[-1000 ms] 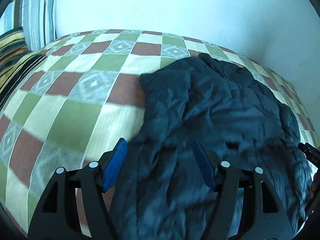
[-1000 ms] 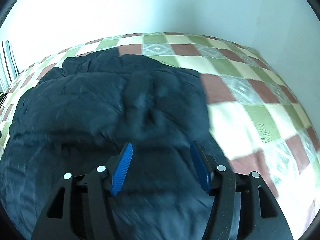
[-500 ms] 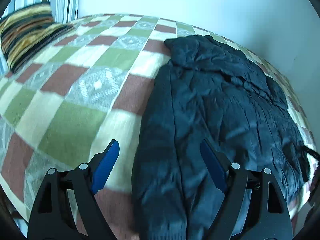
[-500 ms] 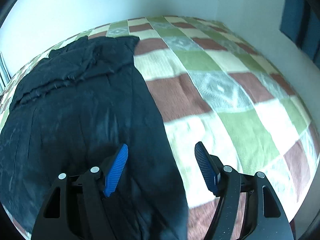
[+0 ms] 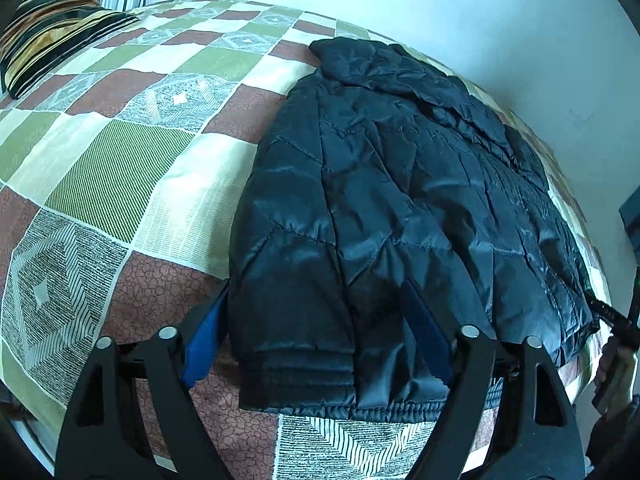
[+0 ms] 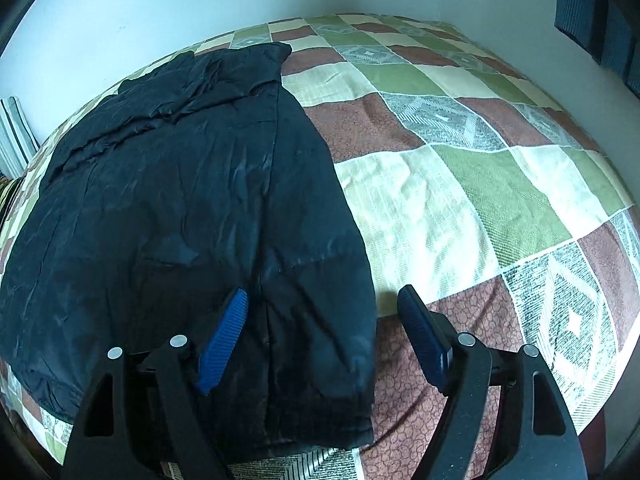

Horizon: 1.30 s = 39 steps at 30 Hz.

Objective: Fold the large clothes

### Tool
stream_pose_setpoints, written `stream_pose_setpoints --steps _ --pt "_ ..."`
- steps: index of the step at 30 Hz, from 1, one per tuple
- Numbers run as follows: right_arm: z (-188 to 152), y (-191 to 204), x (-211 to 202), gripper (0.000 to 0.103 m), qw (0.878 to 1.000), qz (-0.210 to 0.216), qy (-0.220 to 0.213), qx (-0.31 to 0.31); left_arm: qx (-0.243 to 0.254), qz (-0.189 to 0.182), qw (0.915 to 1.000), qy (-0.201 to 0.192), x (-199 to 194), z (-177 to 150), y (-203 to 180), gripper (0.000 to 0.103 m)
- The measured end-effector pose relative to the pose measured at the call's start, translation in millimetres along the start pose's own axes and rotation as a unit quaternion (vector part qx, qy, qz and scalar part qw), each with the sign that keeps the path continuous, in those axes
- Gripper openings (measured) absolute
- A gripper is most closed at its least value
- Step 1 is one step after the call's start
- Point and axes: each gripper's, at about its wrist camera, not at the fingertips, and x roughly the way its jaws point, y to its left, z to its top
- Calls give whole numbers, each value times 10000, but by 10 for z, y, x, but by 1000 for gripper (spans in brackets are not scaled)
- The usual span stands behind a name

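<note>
Between both released tongs, left [image 5: 316, 336] and right [image 6: 324, 340], lies the dark jacket's [image 5: 400, 200] hem.

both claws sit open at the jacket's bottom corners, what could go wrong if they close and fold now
1. The jacket looks puffy and slick, so the left claw, open astride the sleeve cuff, may pinch only the top layer.
2. The hem lies close to the near edge of the bedspread; a pull toward the person might drag it off.
3. The right claw straddles the jacket's side edge and could catch bedspread too.
</note>
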Motion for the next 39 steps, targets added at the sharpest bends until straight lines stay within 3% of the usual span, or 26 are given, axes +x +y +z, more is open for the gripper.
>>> stream_pose_setpoints --steps 2,9,11,12,14,17,20,23,32,39 --pt "-20 -16 -1 76 10000 36 11 36 -74 -49 10000 43 12 -12 3 69" --pt "-118 -101 -29 82 9997 162 65 150 -168 -242 9995 57 -26 -64 21 67" --pt "-150 -87 -54 79 9998 169 87 115 -198 -175 9996 20 -31 -76 23 58" --pt "-168 -79 -68 74 9997 204 91 115 -185 -158 9997 15 -36 -79 17 54" --pt "-204 -44 -104 50 9989 424 118 134 -149 -194 9997 5 -55 -85 1 38" --pt "-227 24 -134 38 9988 475 113 92 -155 -239 9996 -24 -77 -79 -5 24" --pt "-242 49 -169 25 9982 583 72 113 -229 -355 9991 -66 -116 -70 12 16" --pt "-250 49 -243 16 9972 734 3 167 -307 -458 9984 -146 -170 -66 30 13" --pt "-313 -70 -643 11 9860 1527 -178 638 -511 -656 9949 -578 -644 -40 61 11" --pt "152 -94 -834 11 9701 2176 -565 914 -682 -1084 9876 -908 -846 421 8 10"
